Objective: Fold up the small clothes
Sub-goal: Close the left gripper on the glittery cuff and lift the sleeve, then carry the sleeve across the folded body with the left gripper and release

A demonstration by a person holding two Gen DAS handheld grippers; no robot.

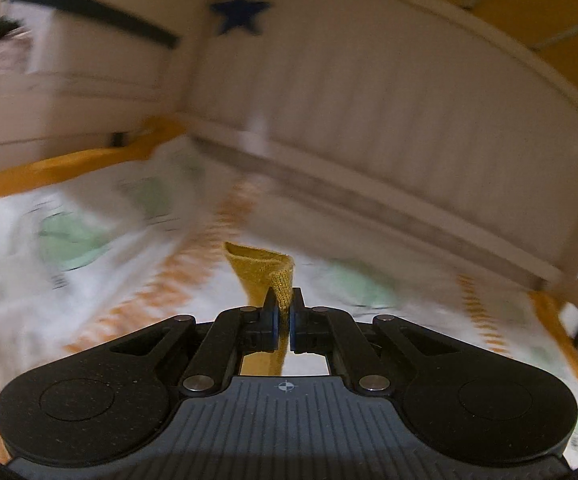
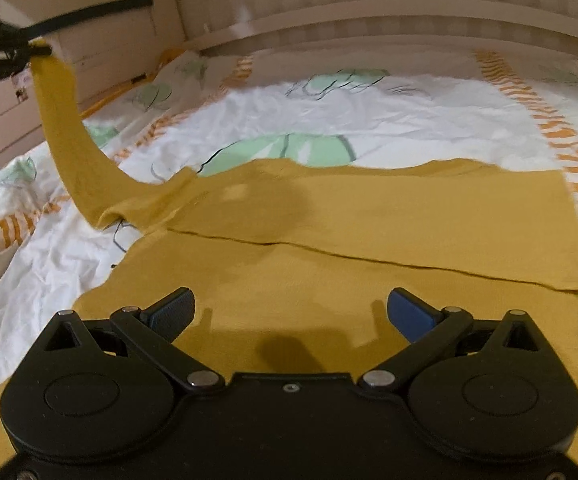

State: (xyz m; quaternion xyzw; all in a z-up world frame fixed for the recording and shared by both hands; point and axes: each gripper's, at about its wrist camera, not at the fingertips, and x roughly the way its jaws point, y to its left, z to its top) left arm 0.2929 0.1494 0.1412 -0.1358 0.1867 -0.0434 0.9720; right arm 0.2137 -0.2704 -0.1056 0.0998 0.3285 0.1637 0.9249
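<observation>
A mustard-yellow knitted cotton top (image 2: 329, 240) is spread on a white bed sheet with green leaves and orange stripes (image 2: 329, 112). One side is already laid over the middle. Its long sleeve (image 2: 65, 128) is held up in the air by the left gripper (image 1: 284, 312), whose jaws are pinched tight on the sleeve end (image 1: 265, 268). The right gripper (image 2: 291, 312) is held just above the body of the top, with jaws wide apart and nothing between them.

Only a small bit of cloth is pinched, so the sleeve could slip out if it is pulled hard. The body is not pinned down, so the neat fold could be dragged crooked. The soft sleeve could be dropped twisted or bunched.
</observation>
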